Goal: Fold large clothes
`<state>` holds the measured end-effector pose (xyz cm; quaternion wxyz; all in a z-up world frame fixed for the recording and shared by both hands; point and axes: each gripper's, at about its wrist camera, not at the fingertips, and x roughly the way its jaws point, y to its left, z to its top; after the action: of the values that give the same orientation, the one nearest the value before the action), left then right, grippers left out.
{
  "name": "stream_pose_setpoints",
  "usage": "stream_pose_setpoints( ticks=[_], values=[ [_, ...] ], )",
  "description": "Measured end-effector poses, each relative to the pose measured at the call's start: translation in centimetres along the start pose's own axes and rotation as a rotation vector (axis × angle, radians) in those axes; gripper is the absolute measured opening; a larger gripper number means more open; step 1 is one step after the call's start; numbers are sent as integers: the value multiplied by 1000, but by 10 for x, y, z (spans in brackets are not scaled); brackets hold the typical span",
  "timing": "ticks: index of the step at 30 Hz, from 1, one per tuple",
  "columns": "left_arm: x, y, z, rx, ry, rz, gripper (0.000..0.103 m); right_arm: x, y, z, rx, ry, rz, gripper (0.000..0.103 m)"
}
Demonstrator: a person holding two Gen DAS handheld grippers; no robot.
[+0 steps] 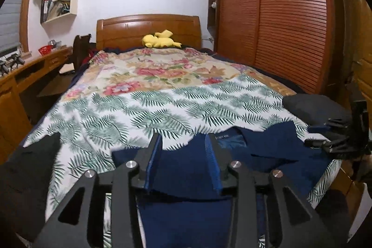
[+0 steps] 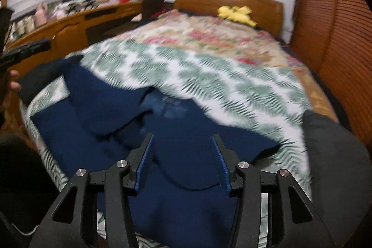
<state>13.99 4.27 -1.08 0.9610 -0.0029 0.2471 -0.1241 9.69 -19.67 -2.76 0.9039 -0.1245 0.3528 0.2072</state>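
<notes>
navy shirt [image 2: 176, 155] | partly folded, sleeve turned in | near end of bed

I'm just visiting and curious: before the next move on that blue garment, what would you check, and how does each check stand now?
1. Navy garment lies on the bed: ok.
2. Left gripper open, nothing pinched: ok.
3. Right gripper open, nothing pinched: ok.
4. Garment flat: not ok, one part is folded over.
5. Dark clothes clear of the garment: cannot tell.
</notes>
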Motion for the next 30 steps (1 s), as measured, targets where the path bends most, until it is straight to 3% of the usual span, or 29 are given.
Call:
stream_pose_setpoints(
  ticks=[6,10,12,14,22,30],
  values=[
    [15,-5,-21,-11,23,-38,37,40,11,-18,-29,123,23,50],
    [19,-9,-29,14,45,-41,37,63,6,-31,-72,219,-42,48],
    [17,-10,-31,22,43,-47,37,68,0,-29,-78,231,-29,17],
    [14,-11,-31,29,33,-46,37,72,-7,-18,-91,223,-65,2],
    [11,1,-30,2,34,-36,37,92,-17,69,-125,112,-137,0],
    [8,10,-32,-15,31,-25,37,128,0,123,-158,56,-142,0]
  ],
)
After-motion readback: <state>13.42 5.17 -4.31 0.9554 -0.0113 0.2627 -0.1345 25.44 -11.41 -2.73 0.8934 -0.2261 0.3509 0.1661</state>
